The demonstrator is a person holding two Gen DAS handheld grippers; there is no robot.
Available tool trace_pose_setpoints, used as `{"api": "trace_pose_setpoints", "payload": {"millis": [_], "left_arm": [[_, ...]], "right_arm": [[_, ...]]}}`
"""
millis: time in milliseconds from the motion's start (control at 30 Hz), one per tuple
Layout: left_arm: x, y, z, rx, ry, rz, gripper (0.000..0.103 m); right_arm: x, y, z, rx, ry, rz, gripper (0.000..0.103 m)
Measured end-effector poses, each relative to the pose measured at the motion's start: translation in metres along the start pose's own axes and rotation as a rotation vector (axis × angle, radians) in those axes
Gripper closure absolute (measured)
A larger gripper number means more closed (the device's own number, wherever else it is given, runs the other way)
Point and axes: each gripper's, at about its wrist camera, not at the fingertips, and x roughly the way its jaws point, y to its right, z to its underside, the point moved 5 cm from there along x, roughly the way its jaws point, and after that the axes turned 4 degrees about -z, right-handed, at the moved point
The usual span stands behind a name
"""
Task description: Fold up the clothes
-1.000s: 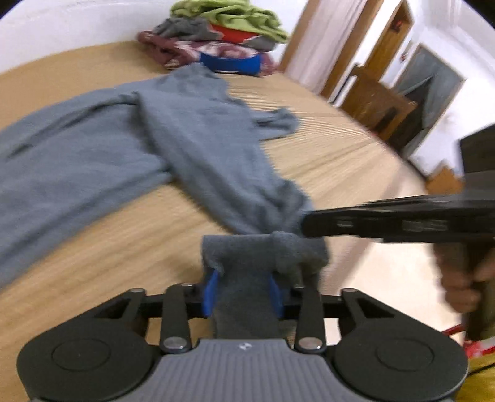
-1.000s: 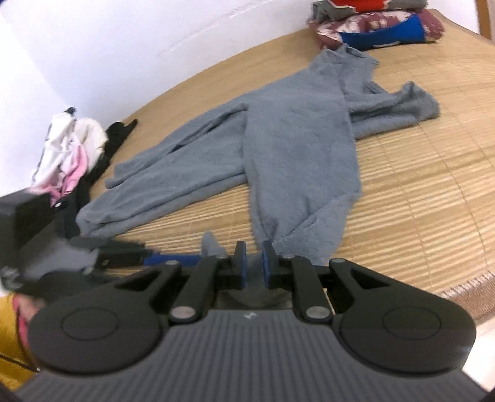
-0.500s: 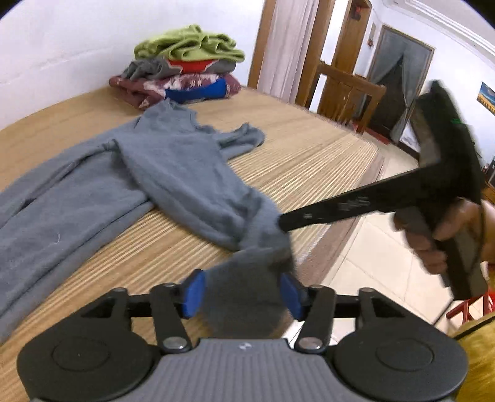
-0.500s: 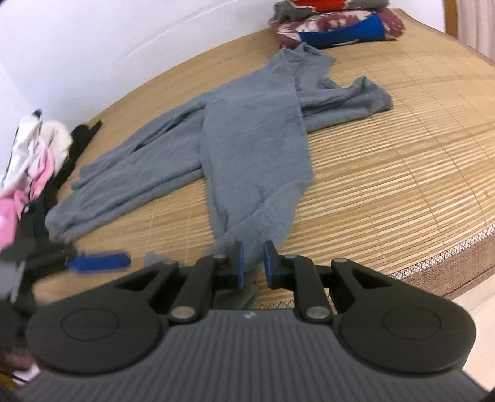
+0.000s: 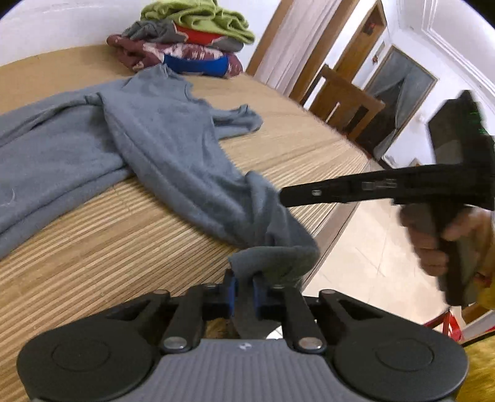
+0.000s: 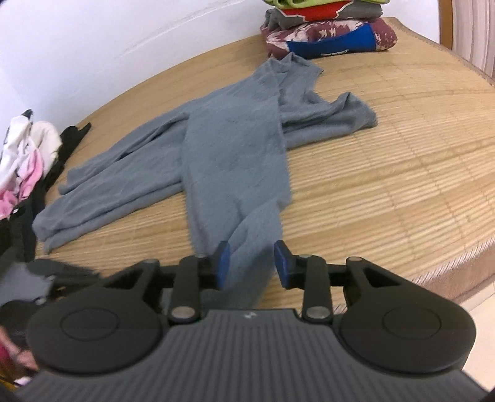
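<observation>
A soft, fuzzy grey garment (image 6: pixel 235 160) lies spread on a ribbed bamboo mat (image 6: pixel 386 185), its long limp parts crossing each other. Its near end is bunched at the mat's edge. The left gripper (image 5: pixel 244 293) has just been closing and its blue pads pinch this bunched cloth. The right gripper (image 6: pixel 252 263) has just been opening; its jaws stand apart, with the grey cloth lying between them, not pressed.

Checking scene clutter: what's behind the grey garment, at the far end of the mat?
A stack of folded clothes sits right behind the grey garment on the bamboo mat: green on top, maroon and blue at the bottom. Whether they touch is unclear.
</observation>
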Motion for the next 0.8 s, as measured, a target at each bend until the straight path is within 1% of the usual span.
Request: {"api": "trace_pose_setpoints", "payload": {"millis": [33,200,333,600,700,767,800], "left_arm": [[-0.003,0.001,0.0,-0.003,0.003,-0.003,0.093],[-0.005,-0.005,-0.003,-0.029,-0.032,-0.074,0.092],[-0.003,-0.006,-0.004,-0.037,-0.041,-0.118,0.092],[0.001,-0.008,-0.004,-0.053,-0.064,-0.128,0.086],[0.001,-0.007,-0.002,-0.047,-0.073,-0.132,0.081],[0.002,-0.006,-0.001,-0.038,-0.079,-0.134,0.073],[0.002,-0.006,0.001,-0.033,-0.082,-0.137,0.071]], "right_arm": [[0.003,0.003,-0.003,0.002,-0.002,-0.002,0.068],[0.016,0.014,-0.013,0.035,-0.019,-0.032,0.068],[0.023,0.015,-0.016,0.027,-0.049,-0.033,0.068],[0.026,0.01,-0.019,-0.004,-0.07,-0.049,0.068],[0.025,0.009,-0.018,-0.004,-0.07,-0.046,0.068],[0.024,0.01,-0.017,0.003,-0.072,-0.043,0.068],[0.024,0.01,-0.016,0.006,-0.071,-0.04,0.068]]}}
